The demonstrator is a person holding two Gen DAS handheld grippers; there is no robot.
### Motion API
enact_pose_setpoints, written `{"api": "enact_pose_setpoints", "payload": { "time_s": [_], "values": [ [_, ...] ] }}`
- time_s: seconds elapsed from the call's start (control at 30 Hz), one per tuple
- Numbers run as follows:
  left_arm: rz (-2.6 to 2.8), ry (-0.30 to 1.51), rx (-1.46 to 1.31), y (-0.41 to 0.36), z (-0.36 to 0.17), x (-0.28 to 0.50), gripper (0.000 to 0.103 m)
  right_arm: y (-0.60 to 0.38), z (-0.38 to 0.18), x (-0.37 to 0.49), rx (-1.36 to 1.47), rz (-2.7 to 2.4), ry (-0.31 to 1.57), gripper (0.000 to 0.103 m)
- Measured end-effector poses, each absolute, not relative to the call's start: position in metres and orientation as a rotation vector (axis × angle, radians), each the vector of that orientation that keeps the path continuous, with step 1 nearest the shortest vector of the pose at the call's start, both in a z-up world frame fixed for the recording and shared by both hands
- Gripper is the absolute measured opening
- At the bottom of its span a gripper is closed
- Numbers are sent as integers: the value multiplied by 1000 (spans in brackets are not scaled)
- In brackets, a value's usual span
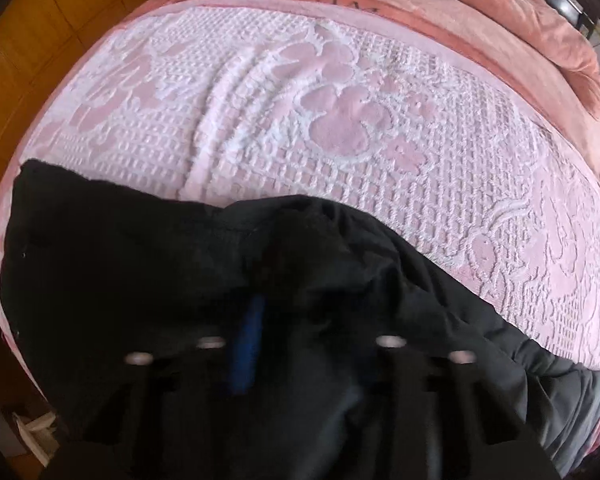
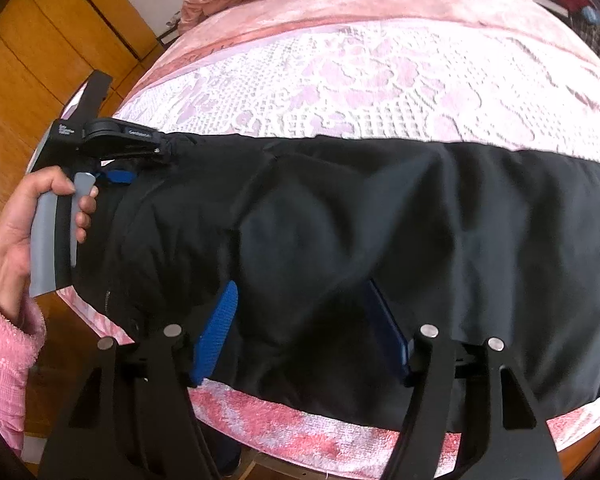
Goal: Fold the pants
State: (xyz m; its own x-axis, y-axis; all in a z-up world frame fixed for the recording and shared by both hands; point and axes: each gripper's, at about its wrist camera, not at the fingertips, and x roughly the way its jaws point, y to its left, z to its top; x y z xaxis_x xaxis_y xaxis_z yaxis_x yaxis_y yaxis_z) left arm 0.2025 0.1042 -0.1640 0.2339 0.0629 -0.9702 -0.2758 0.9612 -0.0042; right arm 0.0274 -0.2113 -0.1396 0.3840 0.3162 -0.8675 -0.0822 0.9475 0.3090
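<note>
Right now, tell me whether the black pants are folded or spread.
Spread, not neatly folded: the black fabric pants lie lengthwise across the pink patterned bedspread, rumpled, layers unclear.

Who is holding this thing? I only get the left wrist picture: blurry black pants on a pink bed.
Observer: A hand grips the handle of the left hand-held gripper, at one end of the pants.
Operator: Any clothing showing?
Observer: Yes, a fuzzy pink sleeve at the wrist.
Operator: And the other tool?
Observer: The right hand-held gripper has its blue pads spread, with a hump of the pants between them.
</note>
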Motion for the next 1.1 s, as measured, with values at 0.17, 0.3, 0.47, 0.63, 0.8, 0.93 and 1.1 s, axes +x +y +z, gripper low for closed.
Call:
{"api": "enact_pose_setpoints", "payload": {
  "time_s": [0.17,0.3,0.47,0.63,0.8,0.93,1.1],
  "values": [
    [218,1149,-301,120,-148,193,1,-218,-146,28,266,248,1162,67],
    [236,956,-262,120,-134,178,0,-222,-146,29,267,224,1148,68],
    [200,1010,-268,119,-163,186,2,-226,-152,29,251,195,1152,68],
    [86,985,-354,122,-132,147,24,-226,-145,25,250,208,1143,69],
    [-4,1067,-318,107,-133,103,45,-202,-138,27,202,249,1128,69],
    [1,1173,-281,103,-179,95,43,-180,-165,34,105,208,1198,69],
    [-32,1125,-313,115,-160,83,40,-171,-162,32,59,200,1200,69]
  ]
}}
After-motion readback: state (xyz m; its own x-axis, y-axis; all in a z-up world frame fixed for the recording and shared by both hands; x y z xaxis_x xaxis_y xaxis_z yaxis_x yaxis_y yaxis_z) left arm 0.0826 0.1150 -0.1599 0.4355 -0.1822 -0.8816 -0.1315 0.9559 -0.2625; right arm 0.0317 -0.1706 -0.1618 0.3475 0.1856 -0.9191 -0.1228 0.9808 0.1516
